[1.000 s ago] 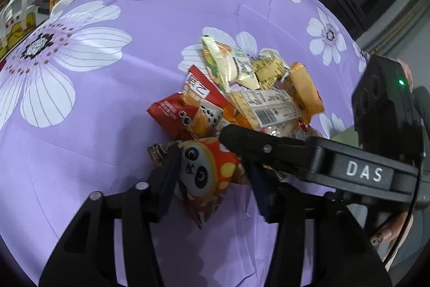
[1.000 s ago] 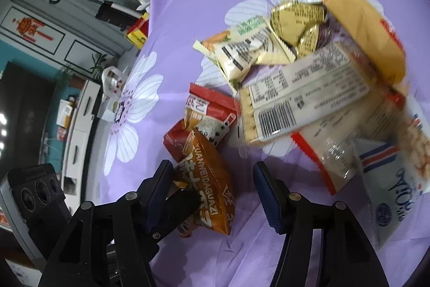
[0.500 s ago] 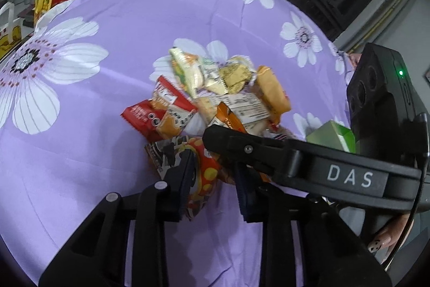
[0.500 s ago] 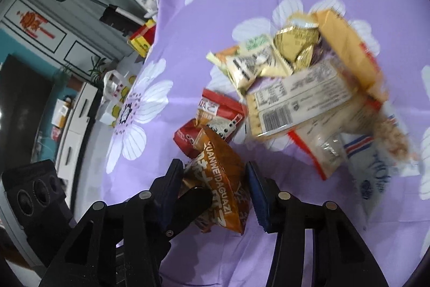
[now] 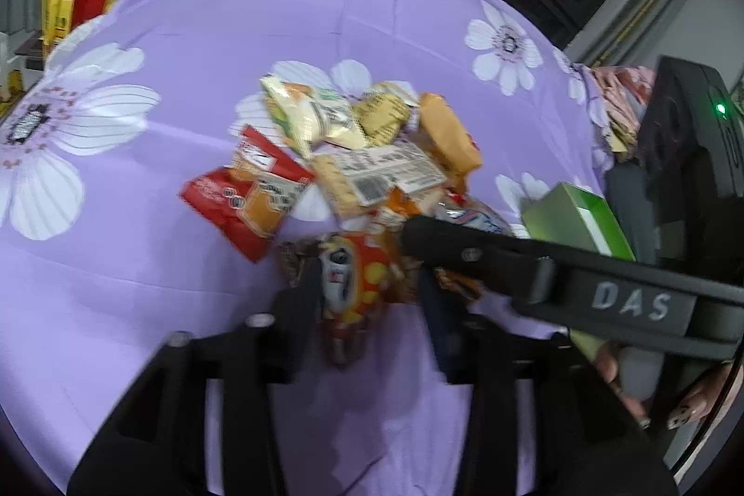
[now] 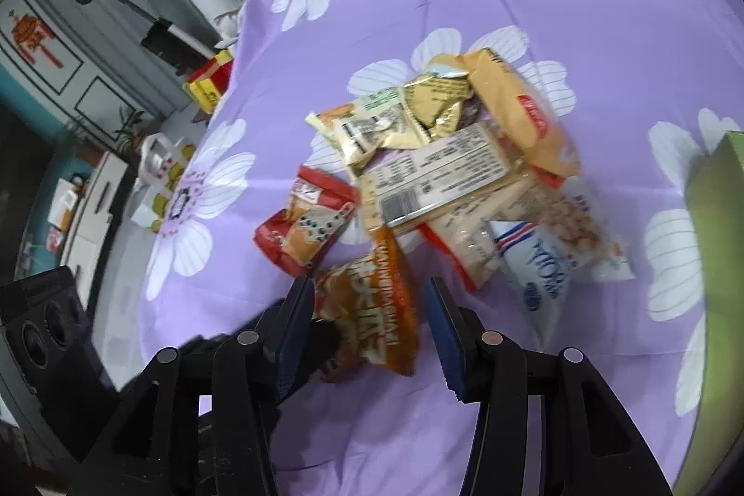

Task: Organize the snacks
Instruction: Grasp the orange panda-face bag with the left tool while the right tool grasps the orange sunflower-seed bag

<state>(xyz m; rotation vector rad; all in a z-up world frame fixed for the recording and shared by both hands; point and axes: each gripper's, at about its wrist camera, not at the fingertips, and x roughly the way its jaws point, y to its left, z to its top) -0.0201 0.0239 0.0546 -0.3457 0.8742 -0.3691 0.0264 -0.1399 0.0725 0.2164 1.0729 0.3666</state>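
Left gripper (image 5: 367,291): jaws opening, a red-and-yellow snack pouch (image 5: 355,287) between them with the left finger against it and a gap showing on the right; whether it hangs or rests on the cloth cannot be told.

Right gripper (image 6: 367,314): pads set either side of an orange snack packet (image 6: 379,305); its finger crosses the left wrist view just above the pouch. The left pad touches the packet, the right pad looks marginally clear; grip judged light.

Step in hand, as it appears: lifting single packets off the near edge of the pile for sorting. Next move calls for a firm pinch on each, a clean lift, and a carry that keeps the two tools from knocking together.

Pile, left to right in the right wrist view: red bubble-tea packet (image 6: 307,226); pale chip bag (image 6: 360,128); gold foil sachets (image 6: 435,105); clear cracker pack with barcode (image 6: 432,180); orange-yellow bag (image 6: 516,115); white-and-blue bag (image 6: 541,268).

Surface: purple flowered tablecloth (image 6: 581,31).

Far right: green box (image 6: 718,217), possibly the destination.

Obstruction: overlapping packets may drag along.
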